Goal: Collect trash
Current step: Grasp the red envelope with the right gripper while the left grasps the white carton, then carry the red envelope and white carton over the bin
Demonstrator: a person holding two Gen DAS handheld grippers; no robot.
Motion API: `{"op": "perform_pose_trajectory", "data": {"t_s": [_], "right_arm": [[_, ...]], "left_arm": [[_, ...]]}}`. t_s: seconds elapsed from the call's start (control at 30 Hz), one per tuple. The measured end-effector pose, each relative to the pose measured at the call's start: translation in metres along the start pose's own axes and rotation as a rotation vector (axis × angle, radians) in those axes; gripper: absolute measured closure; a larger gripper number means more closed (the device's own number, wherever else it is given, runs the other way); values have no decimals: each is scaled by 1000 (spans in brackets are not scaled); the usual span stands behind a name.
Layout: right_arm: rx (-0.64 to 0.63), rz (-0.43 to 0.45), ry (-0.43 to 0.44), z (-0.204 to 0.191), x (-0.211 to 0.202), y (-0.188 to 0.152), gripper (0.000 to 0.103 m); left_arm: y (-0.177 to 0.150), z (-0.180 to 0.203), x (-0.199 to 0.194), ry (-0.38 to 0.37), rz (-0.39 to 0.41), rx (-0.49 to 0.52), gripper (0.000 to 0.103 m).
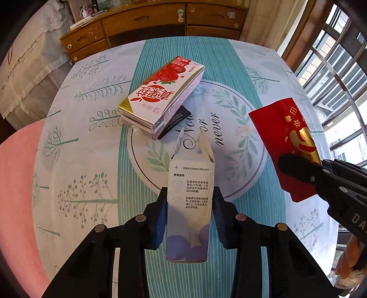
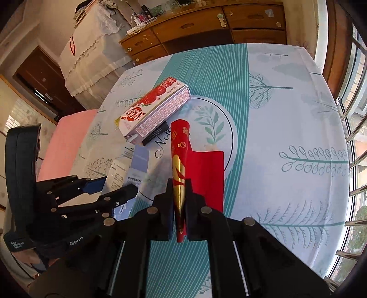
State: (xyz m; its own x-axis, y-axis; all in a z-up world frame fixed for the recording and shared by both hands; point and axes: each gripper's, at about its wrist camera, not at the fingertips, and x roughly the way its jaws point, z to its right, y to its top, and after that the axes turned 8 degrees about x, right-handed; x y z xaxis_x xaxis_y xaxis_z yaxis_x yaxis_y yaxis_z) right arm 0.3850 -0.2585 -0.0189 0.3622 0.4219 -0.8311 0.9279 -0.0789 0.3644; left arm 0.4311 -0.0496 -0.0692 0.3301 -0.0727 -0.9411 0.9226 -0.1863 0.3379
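A small white and lavender box [image 1: 190,201], its top flaps open, stands between the fingers of my left gripper [image 1: 190,194], whose pads press on both of its sides. The same box [image 2: 121,169] and left gripper [image 2: 119,186] appear low on the left in the right wrist view. My right gripper [image 2: 180,183] is shut on a red envelope with gold print [image 2: 181,160], held above the table. It shows at the right edge of the left wrist view as right gripper [image 1: 289,165] and red envelope [image 1: 284,137]. A strawberry milk carton [image 1: 160,96] lies on its side mid-table.
A black card [image 1: 177,120] lies partly under the carton. The table [image 1: 80,149] has a teal and white tree-print cloth. A pink surface [image 1: 16,183] lies off the left edge. A wooden cabinet [image 1: 160,20] stands behind, and window bars [image 1: 339,68] run along the right.
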Motion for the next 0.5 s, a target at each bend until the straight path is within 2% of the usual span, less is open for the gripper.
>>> {"op": "perform_pose_trajectory", "data": {"t_s": [0.23, 0.33, 0.5], "right_arm": [[72, 82, 1, -19, -57, -45, 98], [120, 120, 0, -30, -82, -77, 98], [195, 179, 2, -56, -115, -143, 98]], "left_arm": [[-42, 4, -77, -104, 111, 17, 67], [-68, 1, -108, -141, 141, 38, 67], [-122, -4, -151, -144, 174, 115, 67]]}}
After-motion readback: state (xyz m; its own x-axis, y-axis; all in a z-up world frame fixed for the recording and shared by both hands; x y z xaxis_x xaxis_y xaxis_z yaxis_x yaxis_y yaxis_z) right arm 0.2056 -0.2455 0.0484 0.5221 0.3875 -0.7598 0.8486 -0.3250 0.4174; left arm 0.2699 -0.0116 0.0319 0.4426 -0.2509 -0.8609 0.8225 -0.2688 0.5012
